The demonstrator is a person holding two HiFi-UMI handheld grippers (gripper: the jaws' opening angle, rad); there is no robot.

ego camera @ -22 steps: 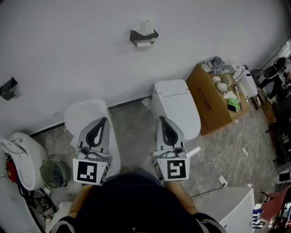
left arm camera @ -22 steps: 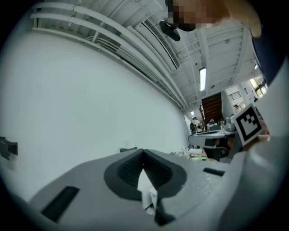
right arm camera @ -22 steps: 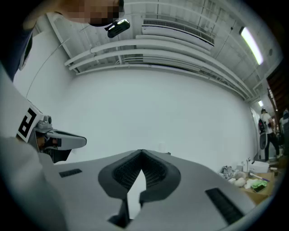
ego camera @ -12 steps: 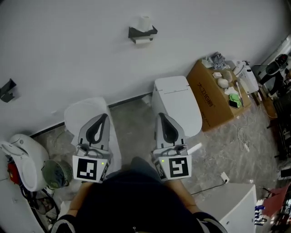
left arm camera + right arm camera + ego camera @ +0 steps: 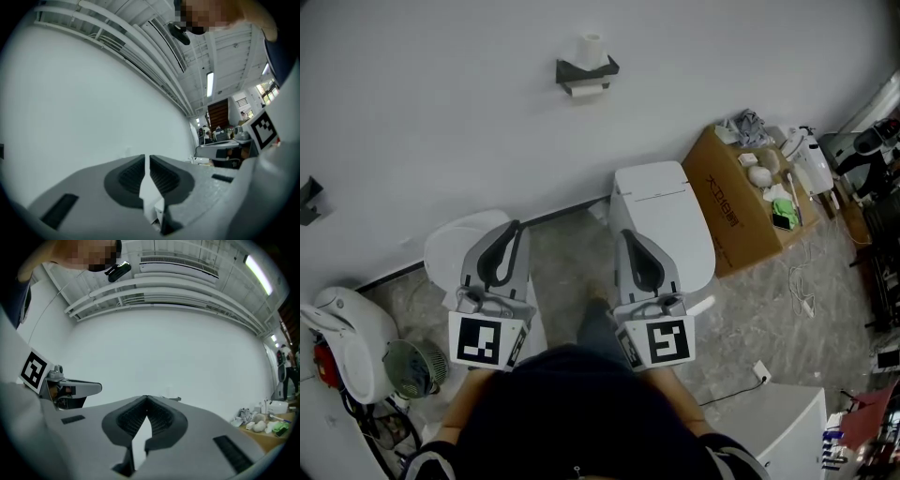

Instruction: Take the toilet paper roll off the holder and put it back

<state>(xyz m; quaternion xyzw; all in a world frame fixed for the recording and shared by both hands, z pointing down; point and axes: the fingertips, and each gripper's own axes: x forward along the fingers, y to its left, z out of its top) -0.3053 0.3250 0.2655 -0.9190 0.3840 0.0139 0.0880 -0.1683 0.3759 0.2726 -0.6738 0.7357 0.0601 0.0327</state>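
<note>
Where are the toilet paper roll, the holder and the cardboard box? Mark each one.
toilet paper roll (image 5: 592,49), head view, its side.
holder (image 5: 570,74), head view, dark left end.
cardboard box (image 5: 729,216), head view, printed side face.

The head view is looking from above the person, forward and steeply down. It is taking in the left gripper (image 5: 514,228) and right gripper (image 5: 629,236) close below, the floor (image 5: 567,253) and the wall (image 5: 441,112), with the holder (image 5: 586,73) far off. Each gripper view is riding on its gripper and looking roughly level along the jaws at that wall, from well back. The right gripper view is also sharing the holder and cardboard box (image 5: 736,211) with the head view. Each gripper view is catching the other gripper at its edge.
</note>
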